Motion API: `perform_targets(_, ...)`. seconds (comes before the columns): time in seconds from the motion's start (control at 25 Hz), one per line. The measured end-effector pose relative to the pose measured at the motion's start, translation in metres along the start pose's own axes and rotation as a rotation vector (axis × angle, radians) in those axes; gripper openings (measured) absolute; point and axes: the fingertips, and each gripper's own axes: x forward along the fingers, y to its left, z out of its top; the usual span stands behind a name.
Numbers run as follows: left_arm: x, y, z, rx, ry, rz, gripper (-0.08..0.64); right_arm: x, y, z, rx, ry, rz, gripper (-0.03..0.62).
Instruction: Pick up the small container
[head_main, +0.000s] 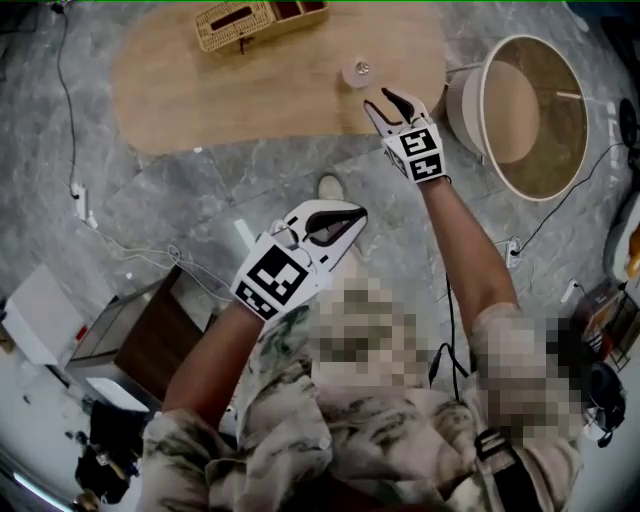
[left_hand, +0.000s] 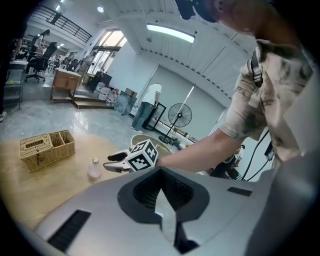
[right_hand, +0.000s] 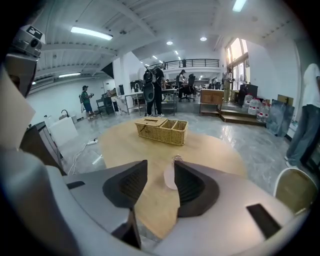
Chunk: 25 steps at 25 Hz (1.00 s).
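The small container (head_main: 358, 72), a clear little bottle with a metal cap, stands on the wooden table (head_main: 200, 90) near its front edge. My right gripper (head_main: 392, 105) points at it from just short of it, jaws open. In the right gripper view the container (right_hand: 171, 175) stands upright just beyond the open tips of the right gripper (right_hand: 160, 165), partly hidden by the right jaw, with no pad touching it. My left gripper (head_main: 335, 222) hangs back over the floor, its jaws shut on nothing. The left gripper view shows the container (left_hand: 94, 168) just ahead of the right gripper (left_hand: 111, 162).
A wicker basket (head_main: 255, 22) with compartments sits at the table's far side. A round white tub with a wooden top (head_main: 530, 115) stands right of the table. Cables and a power strip (head_main: 80, 200) lie on the grey floor; a box (head_main: 130, 335) is at the left.
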Motion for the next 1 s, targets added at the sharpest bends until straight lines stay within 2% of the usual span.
perform_targets(0.2,0.016,0.019,-0.006,-0.017,0.002,-0.006,0.021,0.041,-0.014,-0.019,-0.009,0.021,-0.009,0.218)
perform_targets(0.48,0.032,0.038,-0.012,-0.045,-0.004,-0.010,0.021,0.084,-0.036,-0.027,-0.009,0.007,-0.020,0.229)
perform_targets(0.84,0.040,0.057,-0.025,-0.072,0.003,-0.002,0.021,0.118,-0.045,-0.037,-0.005,0.000,-0.023,0.227)
perform_targets(1.0,0.040,0.063,-0.026,-0.076,0.001,0.005,0.021,0.124,-0.047,-0.036,-0.015,-0.011,-0.038,0.195)
